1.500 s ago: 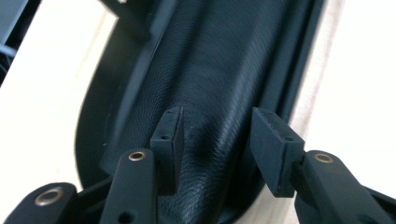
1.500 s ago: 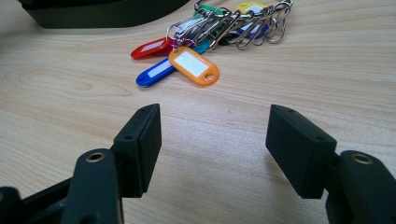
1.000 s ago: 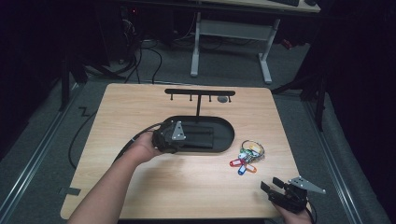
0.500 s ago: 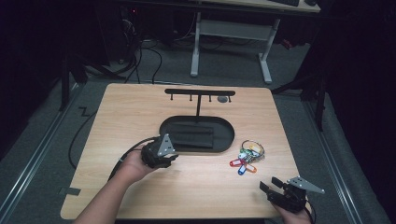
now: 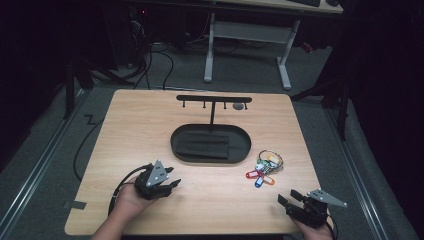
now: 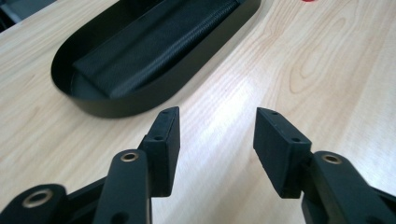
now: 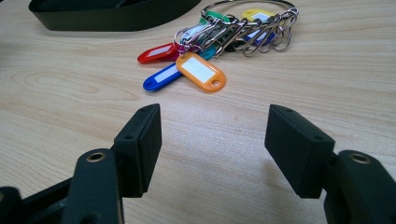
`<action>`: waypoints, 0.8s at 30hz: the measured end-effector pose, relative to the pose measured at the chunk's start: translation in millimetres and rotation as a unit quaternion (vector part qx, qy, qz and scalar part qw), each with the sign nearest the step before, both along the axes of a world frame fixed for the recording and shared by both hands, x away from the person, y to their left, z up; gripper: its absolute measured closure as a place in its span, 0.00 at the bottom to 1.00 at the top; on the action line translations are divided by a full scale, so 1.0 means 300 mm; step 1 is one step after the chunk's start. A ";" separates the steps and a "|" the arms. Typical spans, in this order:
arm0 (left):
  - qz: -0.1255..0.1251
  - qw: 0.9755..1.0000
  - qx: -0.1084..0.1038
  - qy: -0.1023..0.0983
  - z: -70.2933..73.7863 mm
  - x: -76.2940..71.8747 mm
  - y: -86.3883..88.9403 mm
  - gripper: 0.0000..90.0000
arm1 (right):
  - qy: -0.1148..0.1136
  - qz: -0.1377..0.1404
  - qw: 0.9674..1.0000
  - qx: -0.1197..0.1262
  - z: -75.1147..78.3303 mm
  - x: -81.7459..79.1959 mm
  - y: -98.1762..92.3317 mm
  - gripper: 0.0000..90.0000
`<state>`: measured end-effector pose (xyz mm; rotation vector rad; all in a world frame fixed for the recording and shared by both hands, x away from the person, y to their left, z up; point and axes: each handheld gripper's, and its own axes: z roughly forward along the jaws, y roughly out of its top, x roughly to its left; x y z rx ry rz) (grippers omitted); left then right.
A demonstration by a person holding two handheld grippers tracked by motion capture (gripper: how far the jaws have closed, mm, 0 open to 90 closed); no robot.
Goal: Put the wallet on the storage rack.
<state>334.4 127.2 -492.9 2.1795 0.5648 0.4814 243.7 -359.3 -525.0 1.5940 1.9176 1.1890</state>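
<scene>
**Key bunch awaited by parted grippers**

The right gripper (image 7: 212, 149) is held wide, empty, just short of the bunch of coloured plastic key tags on a steel ring (image 7: 219, 44) on the light wooden bench (image 5: 150, 125). A low, centred approach is advised. The left gripper (image 6: 215, 140), likewise parted, is kept beside the black oval tray (image 6: 140, 93).

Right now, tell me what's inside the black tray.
The tray holds a dark ribbed pad and the post of a hook rack. Whatever lies under the pad is hidden.
</scene>
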 end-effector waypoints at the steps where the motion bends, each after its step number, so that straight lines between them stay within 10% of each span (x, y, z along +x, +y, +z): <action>1: 0.005 1.000 -0.006 0.003 -0.002 -0.013 0.010 0.56 | -0.001 0.000 1.000 0.000 0.000 0.000 0.000 0.41; 8: 0.039 0.998 -0.039 0.023 -0.046 -0.105 0.079 0.55 | -0.001 0.001 1.000 -0.002 -0.002 -0.001 -0.005 0.42; 11: 0.049 0.998 -0.021 0.034 -0.084 -0.132 0.087 0.54 | -0.001 0.003 1.000 -0.004 -0.004 0.001 -0.004 0.43; 13: 0.050 0.998 0.000 0.033 -0.088 -0.132 0.081 0.51 | 0.002 0.002 1.000 -0.005 -0.004 0.001 -0.003 0.43; 24: 0.065 0.997 -0.027 0.041 -0.092 -0.097 0.107 0.41 | 0.011 -0.006 1.000 -0.002 -0.008 -0.002 -0.005 0.46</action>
